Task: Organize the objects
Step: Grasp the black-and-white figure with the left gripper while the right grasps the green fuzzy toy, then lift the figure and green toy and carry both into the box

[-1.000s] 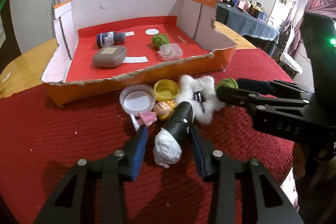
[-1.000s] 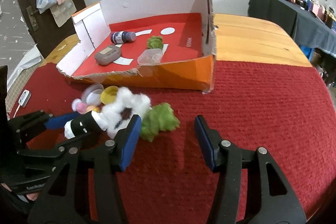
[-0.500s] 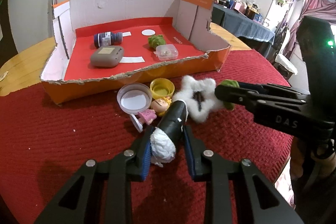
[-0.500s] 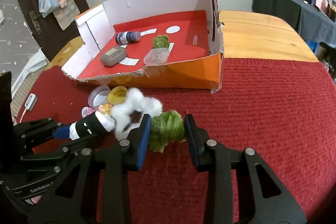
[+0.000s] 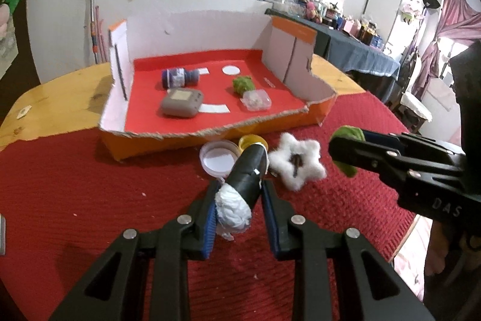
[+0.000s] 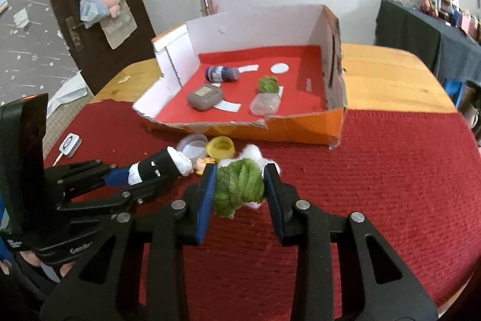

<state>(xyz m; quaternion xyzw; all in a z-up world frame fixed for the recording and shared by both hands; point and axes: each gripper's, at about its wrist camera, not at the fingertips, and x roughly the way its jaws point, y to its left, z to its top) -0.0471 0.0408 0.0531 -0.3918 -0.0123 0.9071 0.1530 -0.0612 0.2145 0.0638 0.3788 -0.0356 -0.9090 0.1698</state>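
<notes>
1. My left tongs (image 5: 237, 200) are clamped narrow on a black tube with white stuffing at its ends (image 5: 245, 179); it sits low in the middle of the left view, tilted up towards the box.
2. My right tongs (image 6: 240, 185) are pressed on both sides of a green yarn ball (image 6: 239, 185), centre of the right view. In the left view that ball shows at the right edge, poking out either side of the black fingers.
3. On the red cloth (image 5: 75, 185) covering the bench, just in front of the box, lie a white fluffy star (image 5: 296, 164), a clear round lid (image 5: 218, 160) and a yellow cap (image 5: 252, 140), close together.
4. A small doll head (image 6: 202, 163) peeks out beside the tube in the right view.
5. The torn cardboard box (image 5: 168, 143) with a red floor fills the upper middle of both views. Inside are a dark bottle lying on its side (image 5: 180, 78), a grey case (image 5: 181, 103), a second green yarn ball (image 5: 243, 84) and a clear plastic tub (image 5: 256, 100) touching it.
</notes>
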